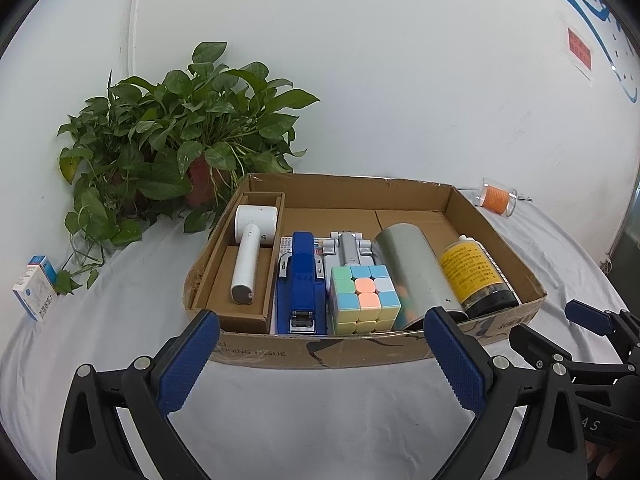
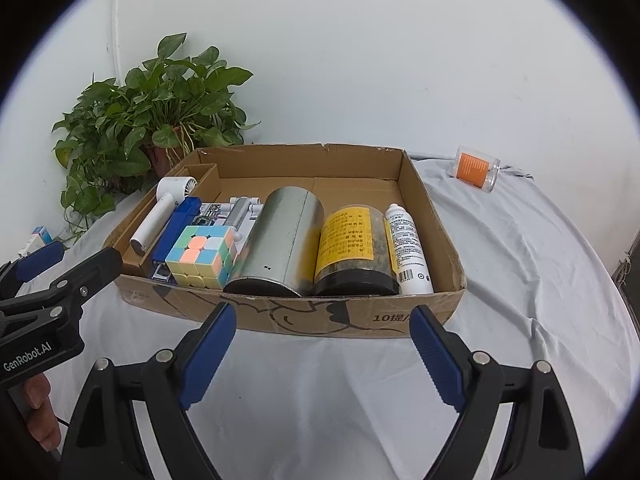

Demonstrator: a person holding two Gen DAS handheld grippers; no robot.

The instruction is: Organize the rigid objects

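A shallow cardboard box (image 1: 360,350) (image 2: 348,316) sits on the white cloth. Inside lie a white handheld fan (image 1: 250,256) (image 2: 160,212), a blue stapler (image 1: 302,284) (image 2: 178,224), a grey folding stand (image 1: 348,248) (image 2: 242,210), a pastel cube (image 1: 364,298) (image 2: 202,254), a silver can (image 1: 416,272) (image 2: 280,240), a yellow-labelled jar (image 1: 474,272) (image 2: 354,248) and a white bottle (image 2: 408,248). My left gripper (image 1: 322,354) is open and empty before the box's near wall. My right gripper (image 2: 324,346) is open and empty there too.
A potted plant (image 1: 180,132) (image 2: 152,116) stands behind the box's left corner. A clear tub with an orange label (image 1: 496,198) (image 2: 476,170) lies at the back right. A small blue-white carton (image 1: 36,288) stands far left. Each gripper shows in the other's view.
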